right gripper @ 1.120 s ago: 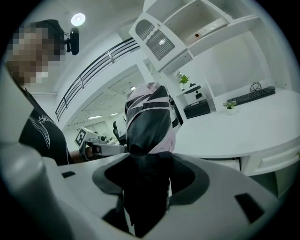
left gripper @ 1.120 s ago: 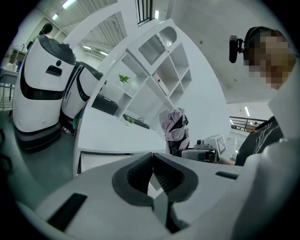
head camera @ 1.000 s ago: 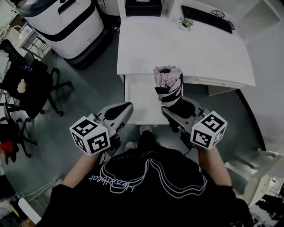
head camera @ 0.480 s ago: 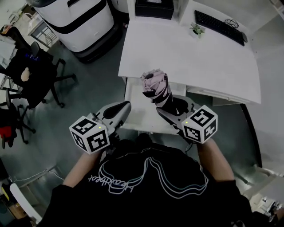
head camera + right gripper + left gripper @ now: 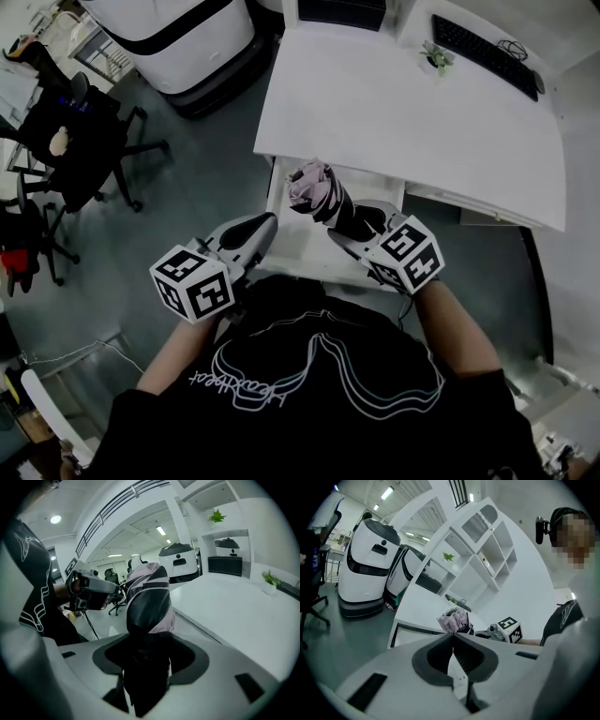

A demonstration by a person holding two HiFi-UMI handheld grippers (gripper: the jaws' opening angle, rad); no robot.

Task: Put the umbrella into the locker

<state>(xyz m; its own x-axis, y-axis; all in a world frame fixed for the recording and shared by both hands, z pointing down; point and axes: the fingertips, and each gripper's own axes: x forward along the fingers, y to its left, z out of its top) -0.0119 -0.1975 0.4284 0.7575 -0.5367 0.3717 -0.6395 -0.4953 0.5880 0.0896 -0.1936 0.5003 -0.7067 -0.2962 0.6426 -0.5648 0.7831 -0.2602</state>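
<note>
I am standing near a person who holds a claw in each hand. The right claw (image 5: 352,225) is pinching a folded pink and black cloth umbrella (image 5: 319,192) by its dark bottom end. In the right gripper view the two sides of that claw press on the dark part of the umbrella (image 5: 147,606), and the pink bunched end sticks out in front. From above, the umbrella leans up and away from the person.

The left claw (image 5: 253,230) is pressed together, with nothing in it. You can see that best in the left gripper view (image 5: 453,641). It hangs just beside the right one, on the person's left, and touches nothing.

The umbrella is in the air, over a low white open box (image 5: 286,239) that sits under the front edge of the big white worktop (image 5: 403,112). I think this box is the locker. The umbrella is not inside it yet. I cannot tell how deep the box is.

So I think this is the carrying step. The umbrella has been picked up, and now it has to go in.

Next, I think the right claw needs to bring the umbrella down into the white box and tip it so it fits inside. It should not bump the edge of the worktop. Only then should the claw spread and let go. The left claw looks free to help if needed.
</note>
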